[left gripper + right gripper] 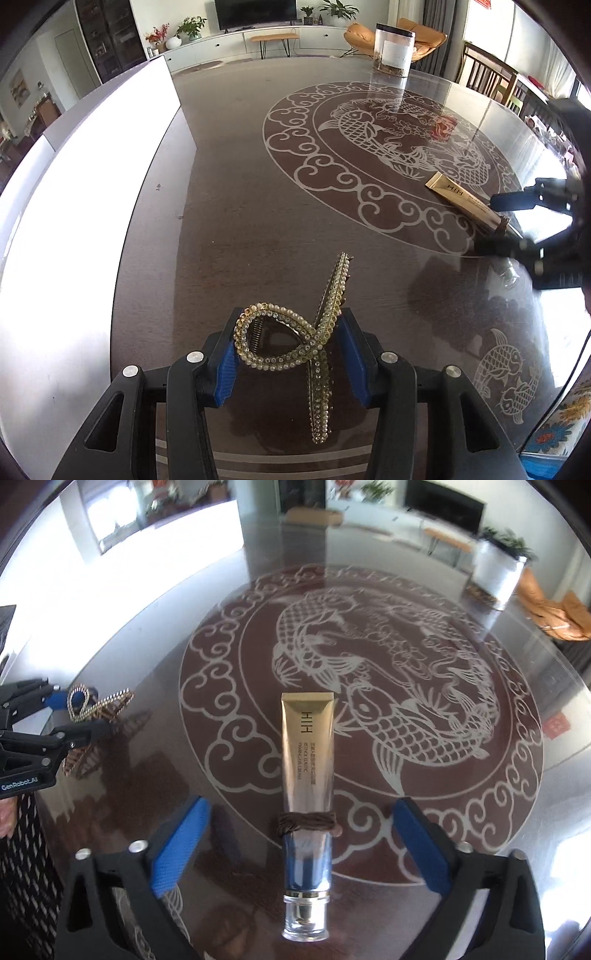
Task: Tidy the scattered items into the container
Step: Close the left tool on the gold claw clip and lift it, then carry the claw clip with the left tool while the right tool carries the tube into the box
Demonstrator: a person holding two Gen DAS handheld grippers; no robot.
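Note:
A gold, pearl-studded hair claw clip [291, 339] sits between the blue pads of my left gripper [286, 345], which is shut on it just above the dark table; it also shows in the right wrist view [94, 705]. A gold-and-blue cosmetic tube [306, 775] with a brown hair tie [306, 821] wrapped round it lies flat on the table. My right gripper [301, 843] is open, its pads on either side of the tube's lower end, not touching. The tube also shows in the left wrist view [461, 201]. A white container [74, 184] stands at the left.
The glass-topped table [240, 184] bears a white fish-and-cloud pattern. A clear jar with a black lid [393, 50] stands at the far edge. Chairs [487, 74] line the right side. The white container's wall rises close on the left.

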